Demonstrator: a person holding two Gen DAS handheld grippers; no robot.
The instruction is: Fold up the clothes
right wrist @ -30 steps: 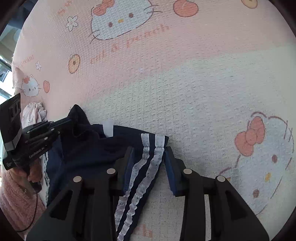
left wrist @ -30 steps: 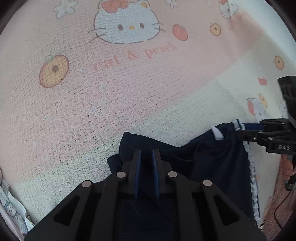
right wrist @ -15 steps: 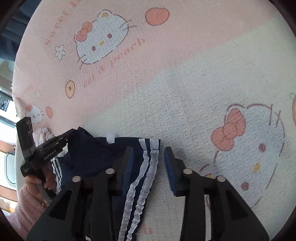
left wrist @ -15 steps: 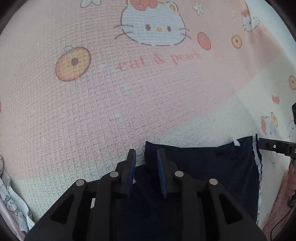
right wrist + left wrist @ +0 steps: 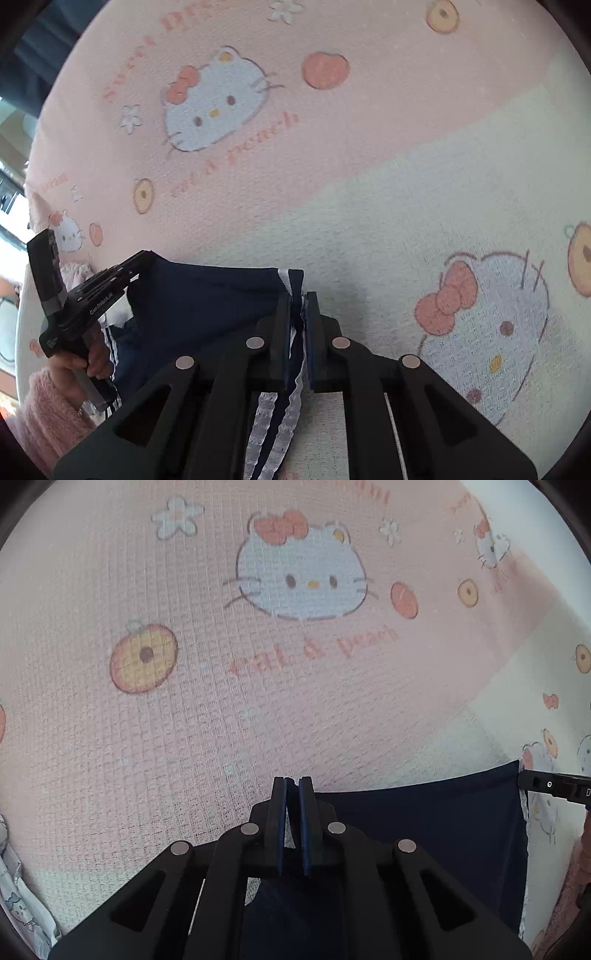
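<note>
While its top edge is stretched taut between the two grippers, the navy garment (image 5: 424, 823) hangs in front of a pink and cream blanket (image 5: 184, 738) printed with cartoon cats and peaches. White lace stripes (image 5: 275, 417) run down one side of the garment, at the end the right gripper holds.

Seen from its own camera, the left gripper (image 5: 292, 786) has its jaws drawn almost together on the garment's near corner, with dark cloth showing between and below the blue pads. At the far right of that view, the tip of the right gripper (image 5: 554, 786) meets the opposite corner of the cloth.

From the right wrist camera, the right gripper (image 5: 297, 302) is pinched narrow on the striped edge, the lace passing between its pads and trailing down under the frame. Across the cloth, the left gripper (image 5: 110, 280) bites the other corner, and a hand (image 5: 85, 360) in a fluffy pink sleeve (image 5: 48, 413) grips its handle.

Beyond the blanket's left edge in that view, a blurred room shows dimly.
</note>
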